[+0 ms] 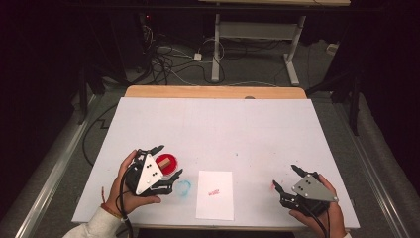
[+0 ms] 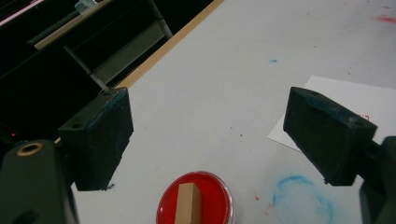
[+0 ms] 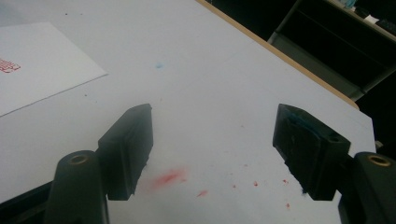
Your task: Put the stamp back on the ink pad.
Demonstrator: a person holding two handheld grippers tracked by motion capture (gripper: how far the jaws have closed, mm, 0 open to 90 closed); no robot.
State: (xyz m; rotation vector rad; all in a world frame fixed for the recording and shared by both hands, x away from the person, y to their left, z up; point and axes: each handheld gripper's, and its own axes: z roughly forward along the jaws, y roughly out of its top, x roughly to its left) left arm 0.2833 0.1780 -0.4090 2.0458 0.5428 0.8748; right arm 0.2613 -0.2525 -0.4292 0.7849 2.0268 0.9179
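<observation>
A round red ink pad lies near the table's front left, and a small wooden stamp block stands on it. My left gripper hovers over the pad, open, its jaws wide on either side of the block without touching it. A white sheet of paper with a small red stamp mark lies at the front middle. At the front right my right gripper stands open over bare table with nothing between its jaws.
A blue ink ring stains the white table cover beside the pad. Red smears mark the cover under the right gripper. A wooden edge runs along the far side; cables and desk legs lie on the floor beyond.
</observation>
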